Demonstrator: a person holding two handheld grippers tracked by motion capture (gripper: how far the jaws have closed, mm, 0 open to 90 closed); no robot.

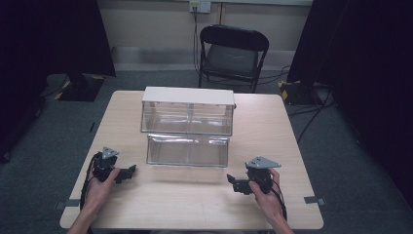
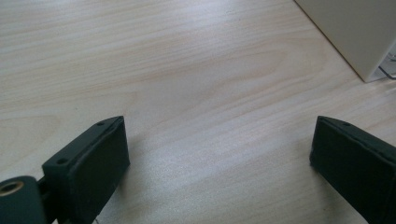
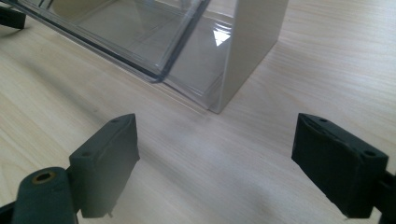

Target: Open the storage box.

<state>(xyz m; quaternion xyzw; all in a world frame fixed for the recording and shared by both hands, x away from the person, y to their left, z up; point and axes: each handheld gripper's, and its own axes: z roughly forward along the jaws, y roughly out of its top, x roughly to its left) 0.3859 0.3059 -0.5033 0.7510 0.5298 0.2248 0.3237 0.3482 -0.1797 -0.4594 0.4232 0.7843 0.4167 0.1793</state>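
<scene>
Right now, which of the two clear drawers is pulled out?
The lower drawer: it juts forward toward the person, past the white case. The upper drawer sits inside the case.

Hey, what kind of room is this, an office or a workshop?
Probably a lab or recording room, not a workshop: a light wooden table on grey carpet, a black folding chair by a wall socket, black curtains, and floor cables.

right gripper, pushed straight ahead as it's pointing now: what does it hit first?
Likely the cabinet: its corner post and the pulled-out clear drawer lie ahead of the open right gripper, across bare table. Which touches first is unclear.
</scene>
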